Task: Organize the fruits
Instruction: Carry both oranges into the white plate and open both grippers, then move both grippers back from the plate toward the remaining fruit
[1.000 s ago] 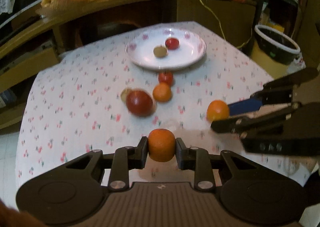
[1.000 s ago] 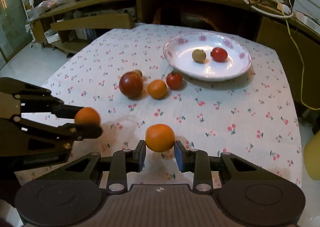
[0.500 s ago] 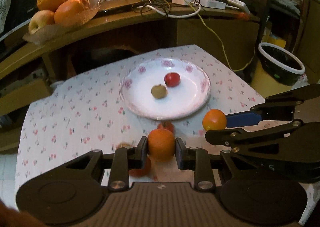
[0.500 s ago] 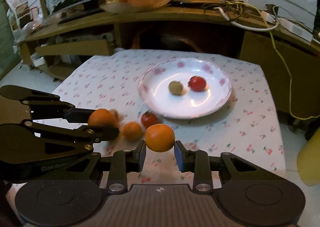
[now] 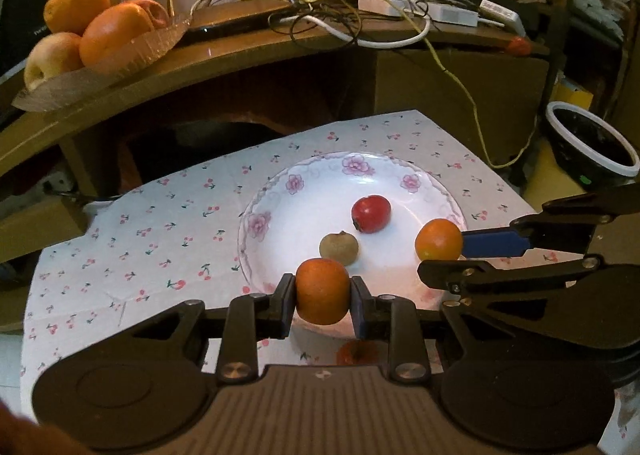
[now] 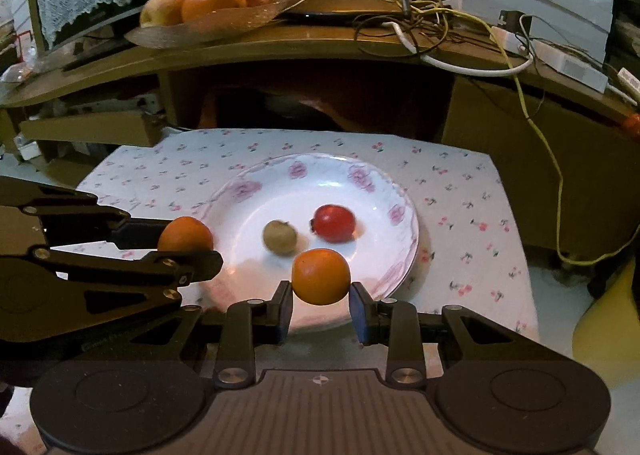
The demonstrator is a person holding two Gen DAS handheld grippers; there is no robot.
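Hovering now over plate (image 5: 256,215), both grippers carrying oranges.

Cloth-covered table (image 5: 168,223), plate (image 5: 276,195), small fruit (image 5: 352,353)

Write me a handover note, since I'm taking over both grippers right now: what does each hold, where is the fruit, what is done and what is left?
Left gripper: shut on an orange, held over the near edge of the white plate.
Right gripper: fingers around a second orange, also over the plate; contact looks loose, so I can't confirm the grip.
Already on the plate: red fruit and small brown fruit.
Left: set both oranges down on the plate. One more reddish fruit lies on the cloth in front of the plate, partly hidden by the left gripper; other loose fruit may be out of view.
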